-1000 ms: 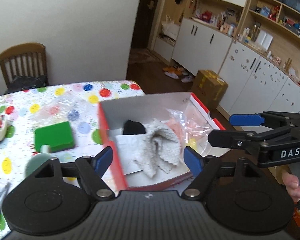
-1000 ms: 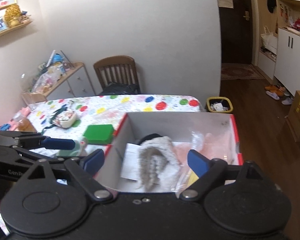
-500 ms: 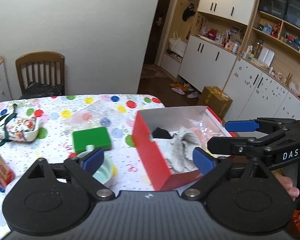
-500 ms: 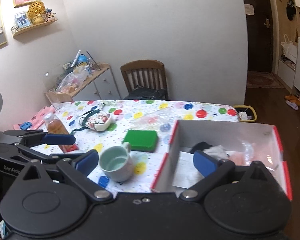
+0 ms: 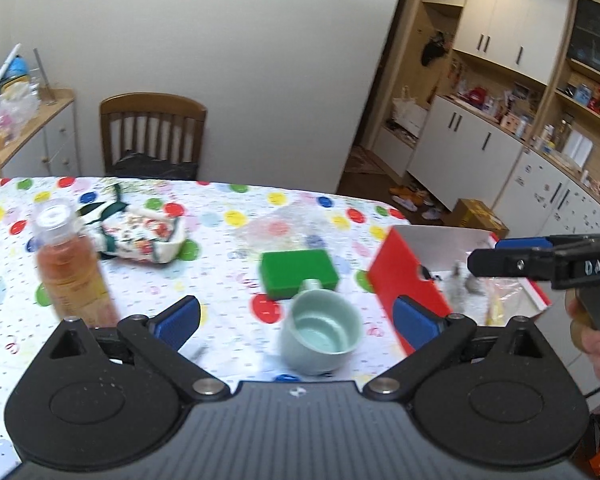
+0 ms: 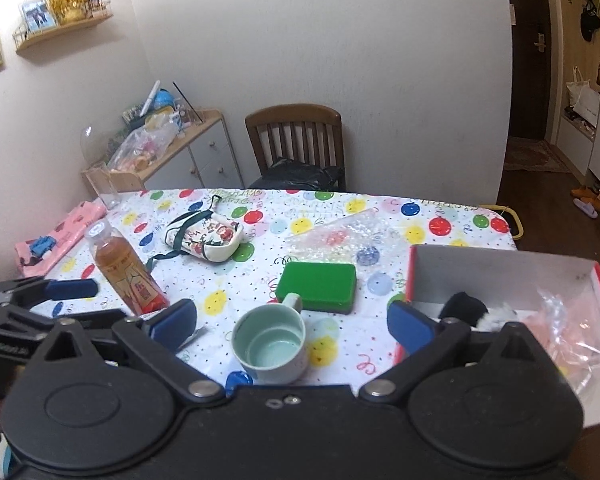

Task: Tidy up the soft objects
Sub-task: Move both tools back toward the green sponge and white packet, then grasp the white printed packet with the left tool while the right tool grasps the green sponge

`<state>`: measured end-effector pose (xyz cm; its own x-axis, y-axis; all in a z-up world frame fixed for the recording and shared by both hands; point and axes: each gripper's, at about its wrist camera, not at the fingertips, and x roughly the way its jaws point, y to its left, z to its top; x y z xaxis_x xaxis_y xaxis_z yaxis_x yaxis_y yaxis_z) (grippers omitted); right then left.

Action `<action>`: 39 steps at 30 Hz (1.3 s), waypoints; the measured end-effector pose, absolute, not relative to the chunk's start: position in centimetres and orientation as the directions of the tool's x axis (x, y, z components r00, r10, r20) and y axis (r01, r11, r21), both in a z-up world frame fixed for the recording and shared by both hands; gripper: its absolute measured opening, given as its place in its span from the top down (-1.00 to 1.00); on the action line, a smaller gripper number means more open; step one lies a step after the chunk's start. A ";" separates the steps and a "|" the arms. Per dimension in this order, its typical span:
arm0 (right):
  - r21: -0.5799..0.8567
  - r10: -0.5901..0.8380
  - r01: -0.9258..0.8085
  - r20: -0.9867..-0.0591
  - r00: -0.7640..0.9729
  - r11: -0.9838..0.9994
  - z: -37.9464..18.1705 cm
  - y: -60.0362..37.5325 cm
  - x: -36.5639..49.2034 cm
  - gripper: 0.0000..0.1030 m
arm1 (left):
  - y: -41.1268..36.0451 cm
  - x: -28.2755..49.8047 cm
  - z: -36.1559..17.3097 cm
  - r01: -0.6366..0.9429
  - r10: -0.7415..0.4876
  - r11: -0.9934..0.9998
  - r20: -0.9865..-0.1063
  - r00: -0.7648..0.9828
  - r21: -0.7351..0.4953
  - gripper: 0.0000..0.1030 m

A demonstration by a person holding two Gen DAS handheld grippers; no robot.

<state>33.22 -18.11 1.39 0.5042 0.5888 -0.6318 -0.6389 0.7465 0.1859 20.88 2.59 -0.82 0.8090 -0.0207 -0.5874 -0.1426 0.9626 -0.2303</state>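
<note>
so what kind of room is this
Most likely the dining area of a lived-in home: a table under a balloon-print cloth with a wooden chair pushed in, white cabinets with cluttered shelves along one wall, and slippers on the floor by an entrance hallway.

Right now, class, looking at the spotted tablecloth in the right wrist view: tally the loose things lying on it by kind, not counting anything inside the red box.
Bottles: 1, the tea bottle
Cups: 1, the pale green cup
Green boxes: 1, the flat green box
Cloth pouches: 1, the floral pouch
Plastic bags: 1, the clear bag
Pink cloths: 1, the pink cloth
Total: 6
</note>
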 end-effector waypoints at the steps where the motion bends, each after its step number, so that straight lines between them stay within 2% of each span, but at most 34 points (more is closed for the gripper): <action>1: 0.177 0.581 -0.640 -0.640 0.503 0.748 1.2 -17.4 33.6 -0.97 | 3.2 20.7 -1.1 -0.150 -0.014 0.962 -0.587 0.809 -0.228 -1.00; 14: 0.009 0.490 -0.746 -0.759 0.428 0.666 -1.8 -8.4 41.0 -0.97 | 9.3 20.1 -7.3 -0.280 0.078 0.933 -0.637 0.767 -0.224 -1.00; 22: -0.082 0.442 -0.876 -0.838 0.318 0.475 -5.1 -3.3 44.2 -0.97 | 10.9 20.7 -10.7 -0.396 0.195 0.904 -0.671 0.715 -0.160 -1.00; 30: -0.178 0.358 -0.951 -0.896 0.263 0.252 -9.4 1.9 46.0 -0.94 | 11.4 21.8 -13.6 -0.389 0.187 0.912 -0.716 0.673 -0.128 -1.00; 34: -0.174 0.306 -0.973 -0.928 0.213 0.151 -11.5 3.4 46.7 -0.85 | 11.4 22.2 -14.6 -0.379 0.187 0.919 -0.729 0.659 -0.107 -1.00; 39: -0.143 0.264 -0.984 -0.950 0.166 0.106 -13.5 4.2 47.9 -0.85 | 11.9 23.0 -15.6 -0.375 0.186 0.922 -0.737 0.650 -0.099 -1.00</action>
<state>47.87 4.19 -13.47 0.1662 0.2636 -0.9502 -0.9841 0.1060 -0.1427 22.98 11.88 -15.58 0.6499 0.1856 -0.7370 -0.3754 0.9216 -0.0989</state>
